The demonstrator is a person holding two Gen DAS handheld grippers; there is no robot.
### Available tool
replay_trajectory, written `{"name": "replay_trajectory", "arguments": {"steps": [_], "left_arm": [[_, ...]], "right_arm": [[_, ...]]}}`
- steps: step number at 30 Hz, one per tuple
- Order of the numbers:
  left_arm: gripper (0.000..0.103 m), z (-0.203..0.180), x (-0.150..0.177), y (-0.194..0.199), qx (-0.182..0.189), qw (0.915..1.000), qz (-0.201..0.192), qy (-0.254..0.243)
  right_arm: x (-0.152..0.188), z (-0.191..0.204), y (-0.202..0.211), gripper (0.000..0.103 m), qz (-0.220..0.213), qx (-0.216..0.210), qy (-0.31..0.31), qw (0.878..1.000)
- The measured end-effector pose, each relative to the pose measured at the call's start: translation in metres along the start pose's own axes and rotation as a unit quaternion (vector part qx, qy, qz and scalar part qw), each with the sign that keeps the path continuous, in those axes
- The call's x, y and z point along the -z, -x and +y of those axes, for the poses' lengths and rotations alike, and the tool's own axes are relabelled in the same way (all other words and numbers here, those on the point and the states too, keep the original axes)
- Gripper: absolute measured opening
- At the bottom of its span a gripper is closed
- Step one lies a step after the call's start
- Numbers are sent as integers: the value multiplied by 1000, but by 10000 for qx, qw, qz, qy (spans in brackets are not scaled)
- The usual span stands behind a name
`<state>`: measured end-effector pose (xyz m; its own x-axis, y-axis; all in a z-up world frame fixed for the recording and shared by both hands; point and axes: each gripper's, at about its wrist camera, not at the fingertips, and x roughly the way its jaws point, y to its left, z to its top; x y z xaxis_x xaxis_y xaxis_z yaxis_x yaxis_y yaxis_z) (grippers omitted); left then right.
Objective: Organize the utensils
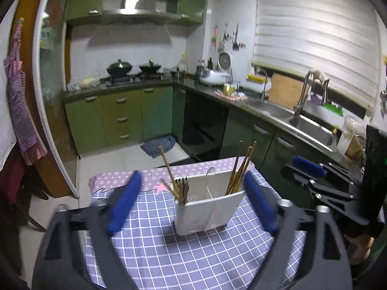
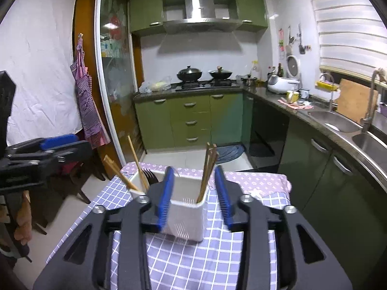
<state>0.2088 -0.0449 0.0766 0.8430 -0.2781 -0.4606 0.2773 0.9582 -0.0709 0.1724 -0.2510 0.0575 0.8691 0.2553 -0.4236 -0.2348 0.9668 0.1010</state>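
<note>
A white utensil caddy (image 1: 208, 207) with compartments stands on a table covered by a purple checked cloth (image 1: 169, 253). Forks (image 1: 182, 188) and a chopstick fill its left compartment, a white spoon (image 1: 211, 176) the middle, wooden chopsticks (image 1: 241, 169) the right. My left gripper (image 1: 193, 193) is open and empty, its blue pads either side of the caddy, held back from it. In the right wrist view the caddy (image 2: 186, 215) sits between the open, empty right gripper (image 2: 194, 188) pads, with chopsticks (image 2: 208, 169) upright. The right gripper also shows in the left wrist view (image 1: 314, 174), and the left gripper in the right wrist view (image 2: 48, 149).
The table (image 2: 266, 186) stands in a kitchen. Green cabinets (image 2: 193, 120) and a stove with two woks (image 2: 203, 73) are at the back. A counter with a double sink (image 2: 350, 125) runs along the right. An apron (image 2: 88, 111) hangs on the left by a glass door.
</note>
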Motion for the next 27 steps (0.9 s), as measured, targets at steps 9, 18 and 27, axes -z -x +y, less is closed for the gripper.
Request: {"name": "replay_trajectory", "arguments": {"steps": [9,18,27], "left_arm": [[96,11,82,61,-293,9991,-79,308],[96,13,130,115,-453,9970,-82,617],[96,-6,148,157,-461,9973,-53,561]], "right_arm": [[68,9,61,98,-150,526,9,9985],[114,16,125,98,-199,718,-34,9972],[131,31,210,98,-570,751,92,9955]]}}
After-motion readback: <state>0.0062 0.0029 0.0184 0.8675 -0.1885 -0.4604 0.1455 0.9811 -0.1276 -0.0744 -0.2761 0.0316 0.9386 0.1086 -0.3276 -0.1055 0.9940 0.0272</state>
